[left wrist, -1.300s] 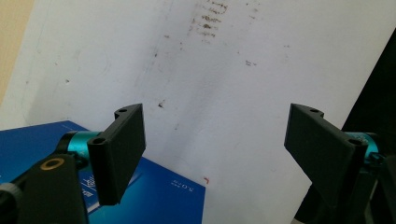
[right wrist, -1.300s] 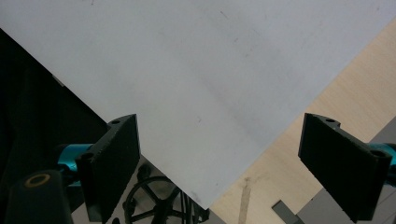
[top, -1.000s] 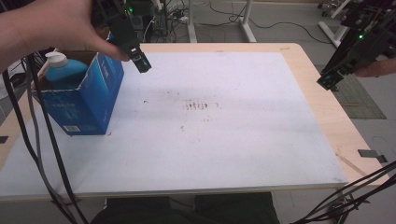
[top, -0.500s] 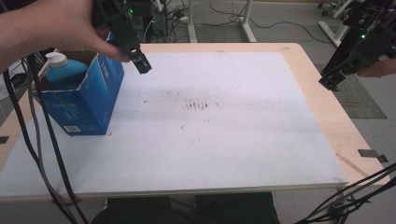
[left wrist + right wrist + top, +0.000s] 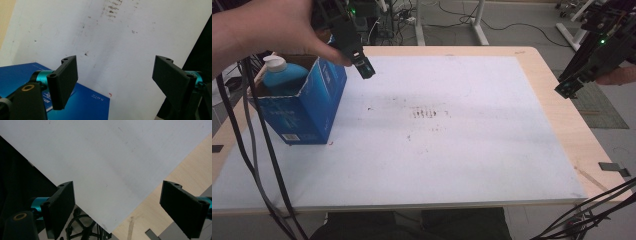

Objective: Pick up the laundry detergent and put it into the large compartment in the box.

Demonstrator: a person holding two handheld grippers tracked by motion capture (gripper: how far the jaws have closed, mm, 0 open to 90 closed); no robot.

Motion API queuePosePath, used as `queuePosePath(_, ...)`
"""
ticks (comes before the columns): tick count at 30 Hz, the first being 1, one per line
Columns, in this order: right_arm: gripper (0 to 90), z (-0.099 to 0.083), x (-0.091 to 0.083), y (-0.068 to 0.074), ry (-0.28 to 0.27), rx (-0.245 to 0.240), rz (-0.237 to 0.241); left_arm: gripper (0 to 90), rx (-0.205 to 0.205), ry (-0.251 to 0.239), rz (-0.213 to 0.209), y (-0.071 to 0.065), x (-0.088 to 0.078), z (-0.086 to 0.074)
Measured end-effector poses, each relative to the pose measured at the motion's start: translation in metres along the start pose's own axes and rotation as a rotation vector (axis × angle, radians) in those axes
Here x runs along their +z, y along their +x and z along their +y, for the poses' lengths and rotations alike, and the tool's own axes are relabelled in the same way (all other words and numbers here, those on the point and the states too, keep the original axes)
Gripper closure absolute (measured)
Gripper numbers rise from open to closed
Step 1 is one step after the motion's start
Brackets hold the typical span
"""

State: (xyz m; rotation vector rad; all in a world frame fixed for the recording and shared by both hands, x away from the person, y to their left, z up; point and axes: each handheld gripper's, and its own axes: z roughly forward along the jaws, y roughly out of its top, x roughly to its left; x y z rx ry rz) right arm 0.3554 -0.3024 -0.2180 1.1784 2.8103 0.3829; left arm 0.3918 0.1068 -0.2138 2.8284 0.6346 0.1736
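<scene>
A blue cardboard box stands open at the table's left, with a blue bottle with a white cap upright inside it. My left gripper hovers just right of the box's top edge, open and empty; in the left gripper view its jaws stand wide apart over the white mat, the box's blue face below them. My right gripper hangs over the table's right edge, open; in the right gripper view nothing lies between its jaws.
A white mat with dark scuff marks covers most of the wooden table. Black cables trail down the left side and at the front right corner. Table legs and cables stand on the floor behind.
The right gripper has drifted slightly right and up. The left gripper and the box stay about where they were.
</scene>
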Motion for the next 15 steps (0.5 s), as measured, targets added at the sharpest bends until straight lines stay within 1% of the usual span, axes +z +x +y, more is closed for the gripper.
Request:
queuePosePath(10,12.1,0.0017,-0.0003,0.0007,0.002,-0.005,0.0,20.7,-0.005,0.004,0.005,-0.0001,-0.001,-0.0021)
queuePosePath(11,12.1,0.0018,-0.0001,0.0007,0.002,-0.005,0.001,20.8,-0.013,0.003,0.005,-0.0005,-0.001,-0.0024)
queuePosePath(15,12.1,0.0023,0.0006,0.0007,0.002,-0.007,0.001,20.8,-0.006,0.005,0.004,-0.0002,-0.0016,-0.0028)
